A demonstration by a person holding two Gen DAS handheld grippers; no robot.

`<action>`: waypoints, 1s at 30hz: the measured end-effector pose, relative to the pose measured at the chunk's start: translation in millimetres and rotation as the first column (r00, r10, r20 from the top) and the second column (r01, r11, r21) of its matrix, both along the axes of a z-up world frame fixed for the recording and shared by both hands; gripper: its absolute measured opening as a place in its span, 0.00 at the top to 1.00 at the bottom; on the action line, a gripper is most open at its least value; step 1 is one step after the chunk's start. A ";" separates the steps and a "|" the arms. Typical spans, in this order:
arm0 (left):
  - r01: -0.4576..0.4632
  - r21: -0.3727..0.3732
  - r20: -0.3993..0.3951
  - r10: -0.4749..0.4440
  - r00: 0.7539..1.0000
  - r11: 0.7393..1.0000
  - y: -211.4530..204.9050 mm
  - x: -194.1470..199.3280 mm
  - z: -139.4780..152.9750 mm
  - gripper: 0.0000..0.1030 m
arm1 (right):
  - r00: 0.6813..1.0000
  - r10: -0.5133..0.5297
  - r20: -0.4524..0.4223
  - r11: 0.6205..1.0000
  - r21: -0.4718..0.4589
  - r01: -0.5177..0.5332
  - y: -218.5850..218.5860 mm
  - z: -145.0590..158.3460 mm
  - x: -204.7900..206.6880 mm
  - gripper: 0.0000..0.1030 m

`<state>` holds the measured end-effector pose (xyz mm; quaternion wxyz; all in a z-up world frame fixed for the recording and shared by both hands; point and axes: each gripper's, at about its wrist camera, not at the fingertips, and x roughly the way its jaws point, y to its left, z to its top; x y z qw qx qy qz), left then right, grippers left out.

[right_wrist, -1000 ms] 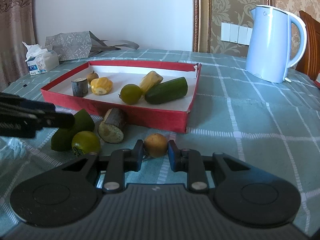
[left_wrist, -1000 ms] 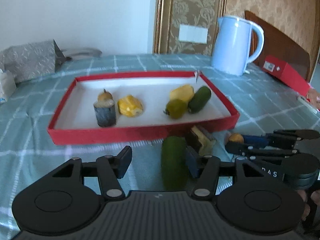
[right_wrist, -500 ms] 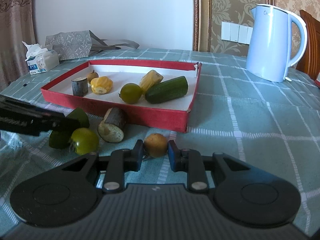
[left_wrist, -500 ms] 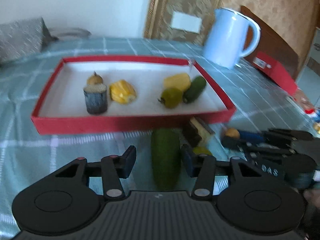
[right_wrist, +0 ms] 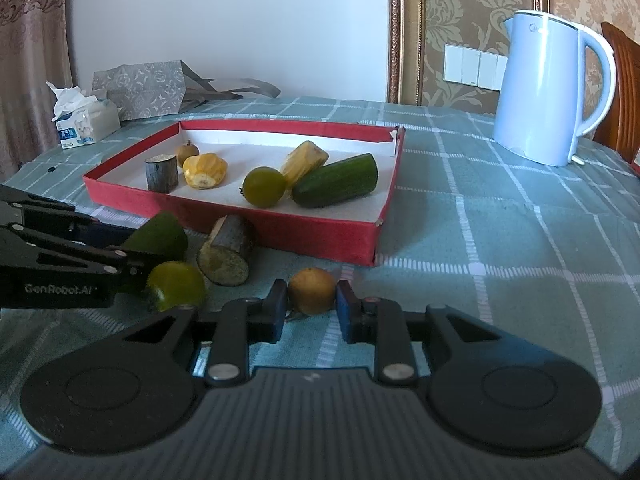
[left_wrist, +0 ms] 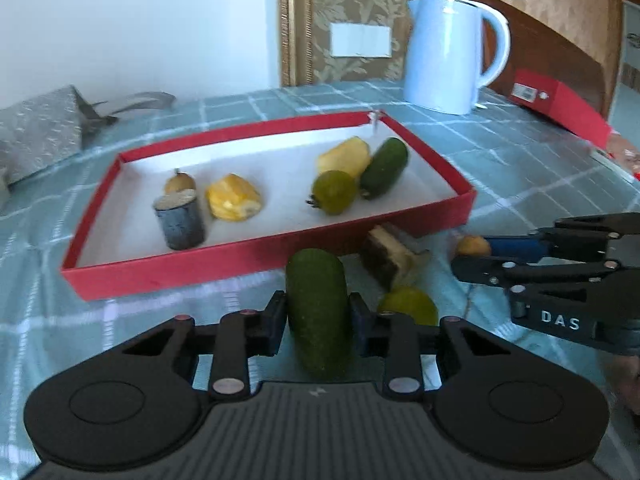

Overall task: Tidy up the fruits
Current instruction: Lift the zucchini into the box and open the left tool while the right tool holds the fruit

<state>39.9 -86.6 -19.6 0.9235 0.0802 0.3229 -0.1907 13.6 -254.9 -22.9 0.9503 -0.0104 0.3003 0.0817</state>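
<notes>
A red tray (left_wrist: 264, 252) (right_wrist: 280, 228) holds a cucumber piece (right_wrist: 336, 186), a green round fruit (right_wrist: 264, 186), yellow pieces (right_wrist: 205, 171) and a grey stump (right_wrist: 161, 173). My left gripper (left_wrist: 318, 314) is shut on a dark green cucumber piece (left_wrist: 318, 312), just in front of the tray. My right gripper (right_wrist: 312, 300) has its fingers against a small brown round fruit (right_wrist: 312, 290) on the cloth. A green fruit (right_wrist: 176, 286) and a cut log piece (right_wrist: 228, 256) lie between the grippers.
A light blue kettle (right_wrist: 548, 92) stands at the back right. A tissue box (right_wrist: 86, 122) and a grey bag (right_wrist: 140, 88) sit at the back left. A red box (left_wrist: 560, 106) lies at the far right. A checked green cloth (right_wrist: 500, 240) covers the table.
My left gripper has closed on the dark green cucumber piece and shifted slightly. My right gripper has stayed around the small brown fruit.
</notes>
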 end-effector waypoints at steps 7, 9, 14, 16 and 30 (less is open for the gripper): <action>-0.033 0.022 0.113 0.030 0.993 0.999 1.2 4.4 30.7 0.69 | 1.000 0.003 -0.003 1.000 -0.003 -0.003 0.5 -0.3 0.0 0.76; -0.045 0.017 0.126 0.043 0.991 0.999 0.2 17.3 38.4 0.69 | 1.000 0.002 -0.003 1.000 -0.004 -0.002 0.8 -0.2 0.2 0.76; -0.089 0.040 0.123 0.083 0.989 0.995 -10.1 58.6 42.7 0.69 | 1.000 0.003 -0.007 1.000 -0.002 -0.003 0.1 -0.3 0.7 0.76; -0.101 0.069 0.119 0.092 0.989 0.992 -16.9 73.4 38.6 0.68 | 1.000 0.003 -0.008 1.000 -0.002 -0.003 0.0 -0.4 0.8 0.76; -0.195 0.104 0.270 0.161 0.949 0.975 -11.6 70.3 31.3 0.15 | 1.000 0.005 -0.011 1.000 0.006 -0.005 -1.8 -1.3 2.4 0.76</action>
